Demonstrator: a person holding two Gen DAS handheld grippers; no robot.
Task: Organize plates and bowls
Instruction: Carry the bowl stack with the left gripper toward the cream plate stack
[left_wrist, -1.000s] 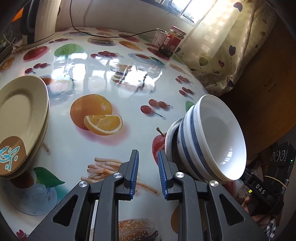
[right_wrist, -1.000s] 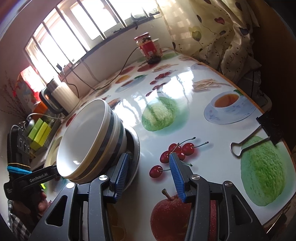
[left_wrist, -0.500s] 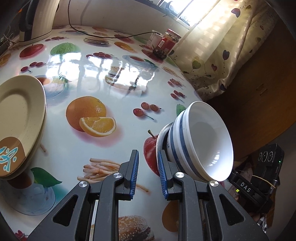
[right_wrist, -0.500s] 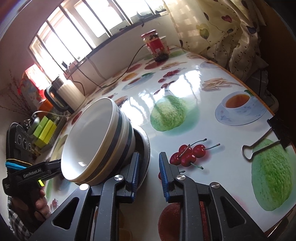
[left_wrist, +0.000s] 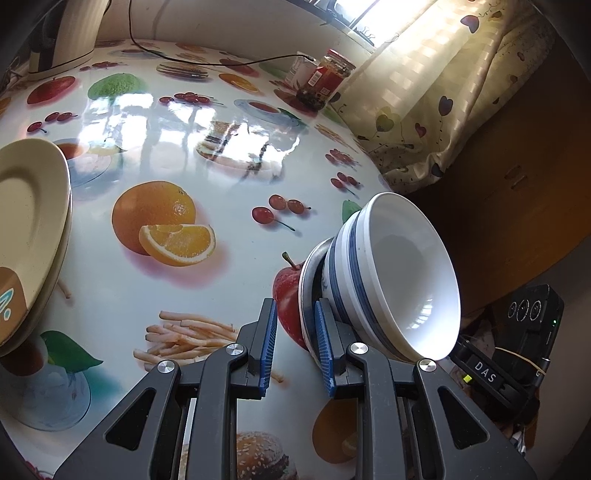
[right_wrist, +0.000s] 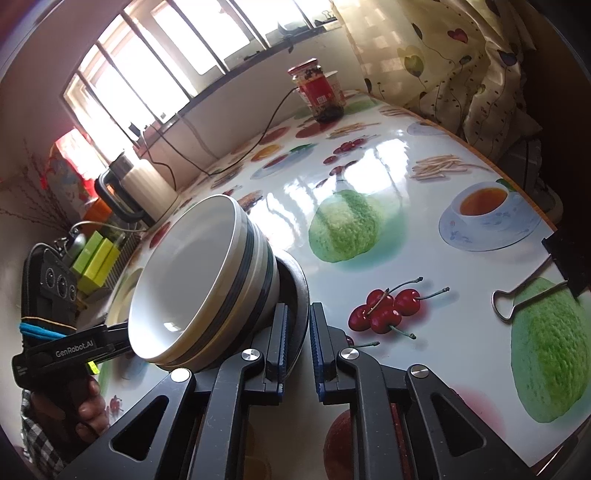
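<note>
1. The right gripper is clamping the rim of a metal plate carrying stacked blue-striped bowls, low and centre in the right view.
2. The left gripper is pinching the same plate's rim; the exact contact is hard to judge.
3. Cream plates are sitting at the left edge.
4. The glossy fruit-print tablecloth is reflecting the window; a jar, kettle and curtain are lining the far side.

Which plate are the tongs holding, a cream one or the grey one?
The grey plate, the one carrying the striped bowls: its rim sits between the left tongs and the right tongs. The cream plates lie apart, untouched.
</note>
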